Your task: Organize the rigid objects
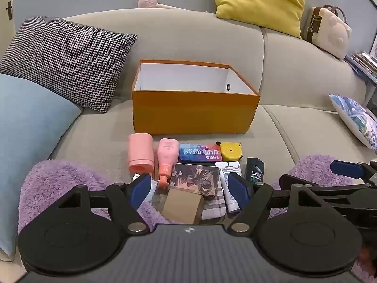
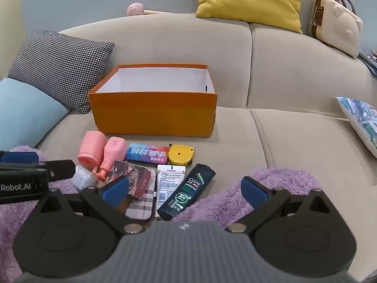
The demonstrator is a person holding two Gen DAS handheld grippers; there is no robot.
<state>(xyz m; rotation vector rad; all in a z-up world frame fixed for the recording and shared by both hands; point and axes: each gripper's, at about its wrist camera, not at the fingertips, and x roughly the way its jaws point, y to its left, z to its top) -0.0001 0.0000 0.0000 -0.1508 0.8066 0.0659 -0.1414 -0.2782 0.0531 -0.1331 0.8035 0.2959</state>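
An empty orange box (image 1: 192,113) (image 2: 154,113) with a white inside stands on the beige sofa. In front of it lie a pink cup (image 1: 140,152), a pink pump bottle (image 1: 166,160), a blue-red tin (image 1: 200,152), a yellow tape measure (image 1: 230,151), a picture box (image 1: 195,180), a brown cardboard box (image 1: 182,206), a white Vaseline tube (image 2: 170,184) and a dark Clear bottle (image 2: 186,192). My left gripper (image 1: 189,189) is open above the cardboard box. My right gripper (image 2: 185,192) is open over the Clear bottle.
A purple fluffy throw (image 1: 54,184) (image 2: 247,188) lies at the sofa's front edge. A houndstooth cushion (image 1: 68,56) and a light blue cushion (image 1: 26,127) are at the left. A yellow cushion (image 1: 261,0) and a cream bear case (image 1: 329,33) sit on the backrest.
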